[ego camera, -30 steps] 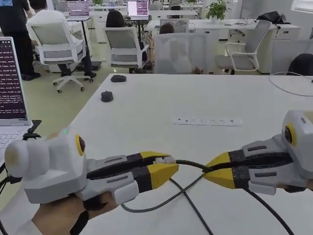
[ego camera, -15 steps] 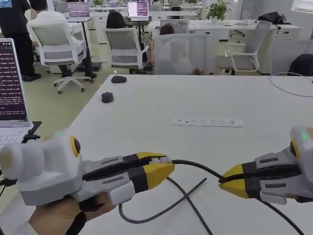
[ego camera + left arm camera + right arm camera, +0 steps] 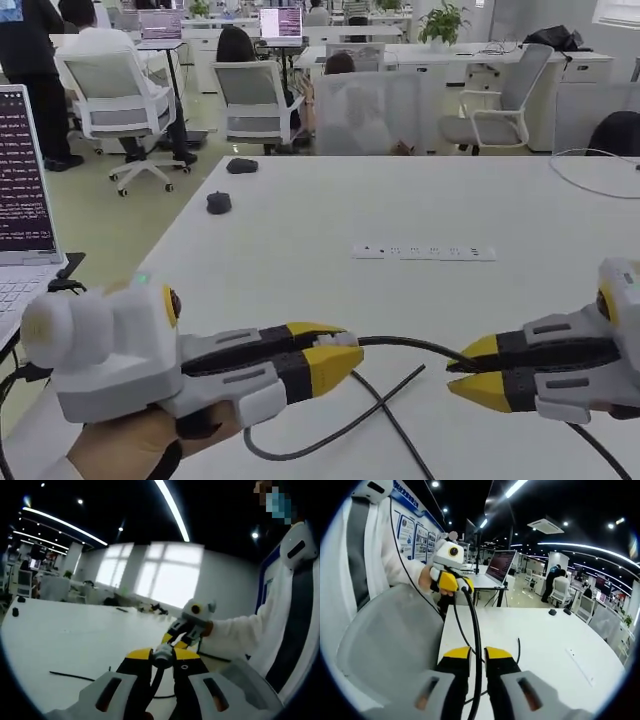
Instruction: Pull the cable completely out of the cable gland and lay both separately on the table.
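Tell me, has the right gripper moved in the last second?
Yes. Against the power strip, the right gripper has shifted rightward, away from the left gripper and its cable gland.

My left gripper (image 3: 352, 352): yellow tips, black middle, pale grey body. My right gripper (image 3: 455, 372): same colours. The cable (image 3: 400, 345) is plain black. The gland (image 3: 163, 655) is silver-grey. The table (image 3: 300, 230) is white, unpatterned. My sleeve (image 3: 280, 615) is white with a dark stripe.
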A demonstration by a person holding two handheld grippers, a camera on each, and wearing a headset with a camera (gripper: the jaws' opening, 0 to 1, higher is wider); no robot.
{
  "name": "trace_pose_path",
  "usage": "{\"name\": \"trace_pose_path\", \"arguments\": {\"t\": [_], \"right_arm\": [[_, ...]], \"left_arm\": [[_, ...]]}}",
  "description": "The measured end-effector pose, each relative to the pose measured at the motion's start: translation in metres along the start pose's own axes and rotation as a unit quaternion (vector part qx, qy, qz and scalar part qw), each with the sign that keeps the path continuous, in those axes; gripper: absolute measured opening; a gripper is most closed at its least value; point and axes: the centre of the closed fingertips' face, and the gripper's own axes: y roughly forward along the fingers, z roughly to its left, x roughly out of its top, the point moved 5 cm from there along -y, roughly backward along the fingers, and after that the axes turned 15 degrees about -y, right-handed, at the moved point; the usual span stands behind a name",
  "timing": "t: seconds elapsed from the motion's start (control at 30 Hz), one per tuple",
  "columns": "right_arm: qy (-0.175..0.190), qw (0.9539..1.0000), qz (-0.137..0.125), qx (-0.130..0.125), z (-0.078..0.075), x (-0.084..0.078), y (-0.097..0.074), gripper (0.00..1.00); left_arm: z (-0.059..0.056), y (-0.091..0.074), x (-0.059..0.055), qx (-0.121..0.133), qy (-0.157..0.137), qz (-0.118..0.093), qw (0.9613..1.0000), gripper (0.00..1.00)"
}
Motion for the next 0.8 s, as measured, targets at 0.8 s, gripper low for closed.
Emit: {"name": "trace_pose_path", "arguments": {"t": [0.8], "right_arm": [[-0.110,0.9936,-0.001,0.027,0.007,0.036,0.029,0.05]], "left_arm": [[-0.002,0.020,-0.017,0.001,0.017,0.048,0.9987,0.16]]}}
